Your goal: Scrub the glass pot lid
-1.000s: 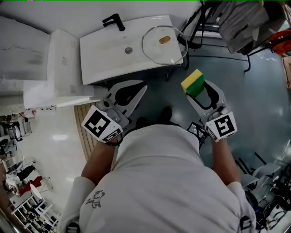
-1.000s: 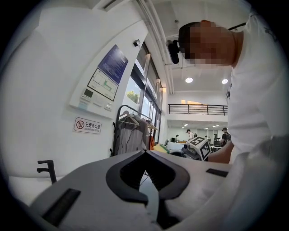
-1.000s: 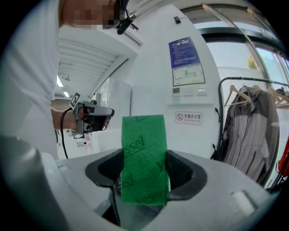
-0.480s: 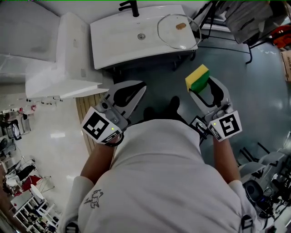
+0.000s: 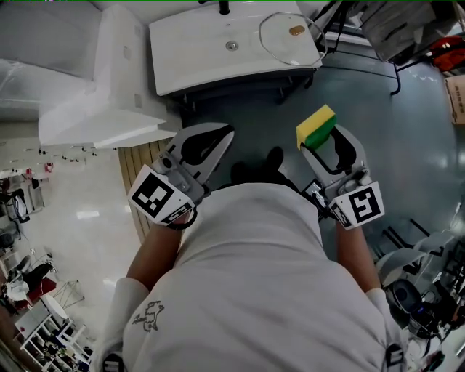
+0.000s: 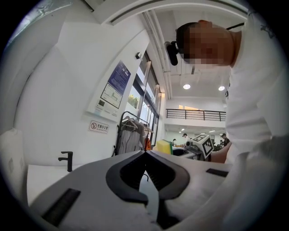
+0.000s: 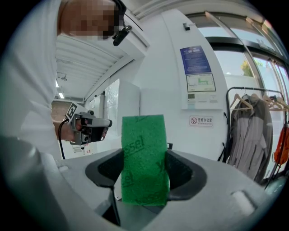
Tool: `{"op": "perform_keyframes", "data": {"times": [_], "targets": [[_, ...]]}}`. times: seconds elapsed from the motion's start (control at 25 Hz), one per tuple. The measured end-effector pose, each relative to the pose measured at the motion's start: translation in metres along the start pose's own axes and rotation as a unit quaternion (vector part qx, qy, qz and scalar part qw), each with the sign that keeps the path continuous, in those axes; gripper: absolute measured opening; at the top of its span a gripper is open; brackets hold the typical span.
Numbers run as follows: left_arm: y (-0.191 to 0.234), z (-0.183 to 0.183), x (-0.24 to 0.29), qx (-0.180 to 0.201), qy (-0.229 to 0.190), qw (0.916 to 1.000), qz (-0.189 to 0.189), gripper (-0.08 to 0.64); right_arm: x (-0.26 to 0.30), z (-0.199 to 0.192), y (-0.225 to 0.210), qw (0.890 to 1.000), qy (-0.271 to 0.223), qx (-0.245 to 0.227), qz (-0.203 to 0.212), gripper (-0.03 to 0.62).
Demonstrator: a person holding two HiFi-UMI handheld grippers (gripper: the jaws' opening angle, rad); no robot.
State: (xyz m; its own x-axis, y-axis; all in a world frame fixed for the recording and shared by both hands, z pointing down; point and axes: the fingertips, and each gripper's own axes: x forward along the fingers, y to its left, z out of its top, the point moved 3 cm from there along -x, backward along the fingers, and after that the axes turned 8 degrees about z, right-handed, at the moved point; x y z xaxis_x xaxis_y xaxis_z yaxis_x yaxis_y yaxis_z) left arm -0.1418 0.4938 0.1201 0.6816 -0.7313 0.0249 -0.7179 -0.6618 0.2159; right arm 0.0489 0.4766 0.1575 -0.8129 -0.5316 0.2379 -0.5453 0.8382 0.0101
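The glass pot lid (image 5: 289, 38) with a tan knob lies on the right part of a white sink unit (image 5: 196, 65) at the top of the head view. My right gripper (image 5: 318, 135) is shut on a yellow and green sponge (image 5: 315, 126), held in front of the person's body, well short of the sink. In the right gripper view the sponge's green face (image 7: 143, 159) stands upright between the jaws. My left gripper (image 5: 227, 135) is shut with nothing in it, its tips meeting (image 6: 145, 152), also short of the sink.
A black tap (image 5: 223, 7) stands at the sink's back edge, with a drain (image 5: 231, 45) in the basin. A white block-shaped cabinet (image 5: 109, 80) stands left of the sink. A clothes rack with garments (image 7: 253, 131) stands to the right. Grey floor lies below the grippers.
The sink and lid have slid up and to the right in the head view. Both grippers hold nearly the same place, the sponge still gripped.
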Motion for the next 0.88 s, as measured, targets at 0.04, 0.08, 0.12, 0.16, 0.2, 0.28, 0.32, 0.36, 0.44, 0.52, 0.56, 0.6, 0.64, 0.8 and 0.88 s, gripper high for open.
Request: {"op": "perform_keyframes", "data": {"times": [0.04,0.08,0.12,0.16,0.2,0.28,0.32,0.36,0.44,0.52,0.56,0.6,0.64,0.8,0.88], "targets": [[-0.001,0.000,-0.002,-0.002,-0.001,1.0000,-0.001,-0.002,0.000,0.001,0.003,1.000,0.000,-0.001,-0.001,0.290],[-0.001,0.000,-0.003,-0.003,-0.002,1.0000,-0.002,-0.002,0.000,0.003,0.005,1.000,0.001,-0.002,-0.002,0.290],[-0.002,0.001,-0.005,-0.003,-0.003,1.0000,-0.003,-0.002,0.000,0.004,0.006,1.000,0.001,-0.002,-0.003,0.290],[-0.003,0.001,-0.006,-0.003,-0.004,1.0000,-0.003,-0.002,0.000,0.005,0.008,1.000,0.000,-0.003,-0.004,0.290],[-0.003,0.002,-0.008,-0.004,-0.004,1.0000,-0.003,-0.002,-0.001,0.006,0.010,1.000,-0.001,-0.002,-0.005,0.290],[-0.004,0.002,-0.010,-0.007,-0.006,1.0000,-0.002,-0.002,-0.003,0.008,0.014,1.000,-0.001,-0.002,-0.006,0.290],[-0.004,0.003,-0.011,-0.008,-0.007,0.9999,-0.002,-0.002,-0.003,0.009,0.015,1.000,-0.001,-0.002,-0.007,0.290],[-0.005,0.003,-0.012,-0.009,-0.007,0.9999,-0.002,-0.002,-0.004,0.009,0.016,1.000,-0.001,-0.002,-0.007,0.290],[-0.005,0.002,-0.013,-0.009,-0.005,0.9999,-0.003,-0.002,-0.004,0.010,0.017,1.000,-0.001,-0.002,-0.008,0.290],[-0.005,0.001,-0.013,-0.010,-0.004,0.9999,-0.004,-0.002,-0.004,0.009,0.018,1.000,-0.001,-0.004,-0.009,0.290],[-0.005,0.001,-0.014,-0.011,-0.004,0.9999,-0.005,-0.002,-0.004,0.009,0.018,1.000,-0.001,-0.004,-0.009,0.289],[-0.005,0.000,-0.014,-0.011,-0.003,0.9999,-0.005,-0.002,-0.004,0.009,0.019,1.000,-0.001,-0.004,-0.010,0.288],[-0.005,0.000,-0.015,-0.011,-0.002,0.9999,-0.006,-0.002,-0.004,0.009,0.019,1.000,-0.002,-0.003,-0.010,0.289],[-0.006,-0.002,-0.015,-0.011,-0.001,0.9999,-0.007,-0.002,-0.005,0.008,0.020,1.000,-0.002,-0.004,-0.011,0.290],[-0.008,-0.003,-0.014,-0.011,0.001,0.9999,-0.008,-0.002,-0.007,0.007,0.020,1.000,-0.002,-0.005,-0.012,0.288]]}}
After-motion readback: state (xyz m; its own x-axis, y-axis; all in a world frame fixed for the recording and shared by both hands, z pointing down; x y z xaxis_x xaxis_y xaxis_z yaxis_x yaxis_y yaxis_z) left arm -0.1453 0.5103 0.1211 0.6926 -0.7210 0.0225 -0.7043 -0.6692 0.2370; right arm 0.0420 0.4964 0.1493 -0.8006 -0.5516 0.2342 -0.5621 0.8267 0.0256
